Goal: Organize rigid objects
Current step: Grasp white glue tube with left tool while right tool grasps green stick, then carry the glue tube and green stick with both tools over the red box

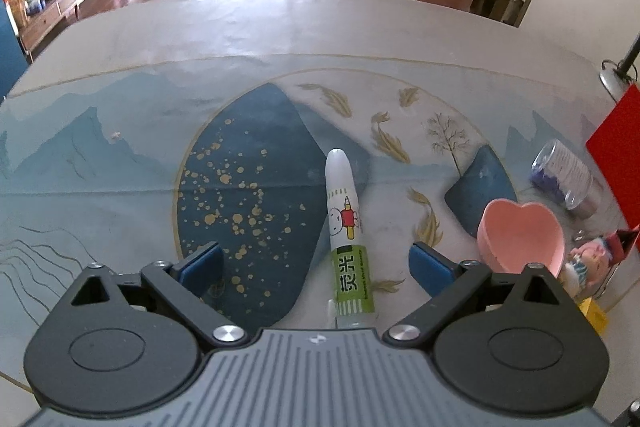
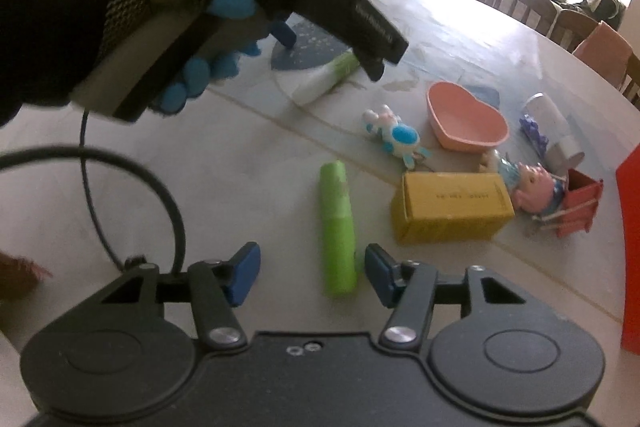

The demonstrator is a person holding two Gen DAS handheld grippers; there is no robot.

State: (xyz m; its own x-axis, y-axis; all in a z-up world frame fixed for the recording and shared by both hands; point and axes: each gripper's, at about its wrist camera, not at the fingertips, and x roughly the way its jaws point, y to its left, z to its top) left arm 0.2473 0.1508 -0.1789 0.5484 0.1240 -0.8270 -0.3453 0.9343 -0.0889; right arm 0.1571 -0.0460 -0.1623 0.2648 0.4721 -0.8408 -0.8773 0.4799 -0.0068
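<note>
A white marker with a green label [image 1: 346, 235] lies on the table mat, pointing away from me, between the blue pads of my left gripper [image 1: 316, 267]. The jaws stand wide and neither pad touches it. In the right wrist view a light green tube [image 2: 338, 227] lies lengthwise between the pads of my right gripper [image 2: 312, 273]. It sits close to the right pad, and the left pad stands well apart from it. The same white and green marker [image 2: 324, 79] shows further back, under the other gripper held by a blue-gloved hand [image 2: 192, 75].
A pink heart-shaped bowl [image 2: 466, 123], a blue and white toy [image 2: 396, 137], a yellow box [image 2: 452, 207], a pig figure [image 2: 532, 183], a small red box [image 2: 580, 203] and a clear jar [image 2: 548, 127] crowd the right. A black cable [image 2: 160, 179] loops at left. Chairs line the far edge.
</note>
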